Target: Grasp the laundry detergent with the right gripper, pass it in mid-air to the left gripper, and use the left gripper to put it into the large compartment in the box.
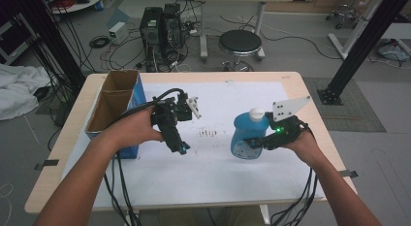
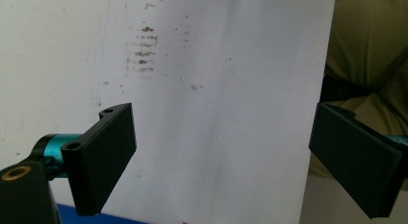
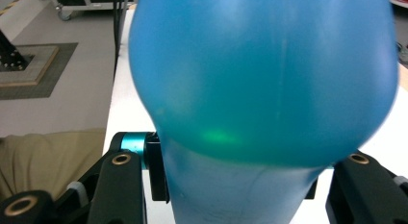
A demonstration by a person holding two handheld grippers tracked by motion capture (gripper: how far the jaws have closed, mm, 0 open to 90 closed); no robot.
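Gripping the blue detergent bottle (image 1: pixel 248 134) low on its rounded body, the right gripper (image 1: pixel 259 142) has its jaws pressed against the bottle's two sides; in the right gripper view the blue plastic (image 3: pixel 260 80) bulges out above the jaws, which clamp a narrower part near the base. That is the weak point, in my judgement: the walls are smooth, curved and probably soft, so the bottle could squirm out of the pinch or pivot between the pads if the hand tilts or speeds up. Most of its bulk and the white cap (image 1: pixel 257 112) sit away from the jaws, so it could swing or tip over when it is set down. Whether it rests on the white sheet (image 1: pixel 213 172) or hangs just clear of it, I cannot tell. A carry toward the open cardboard box (image 1: pixel 114 107) at the table's left edge would also cross the left gripper's (image 1: pixel 181 147) place, so a bump between the two is possible.

The right hand (image 1: pixel 303 144) comes in from the right with the wrist roughly level, its jaws aimed left at the bottle. The left hand (image 1: pixel 140 129) holds its gripper angled down over the middle of the sheet, jaws spread wide with nothing between them, above a patch of brown smudges (image 2: pixel 143 48).
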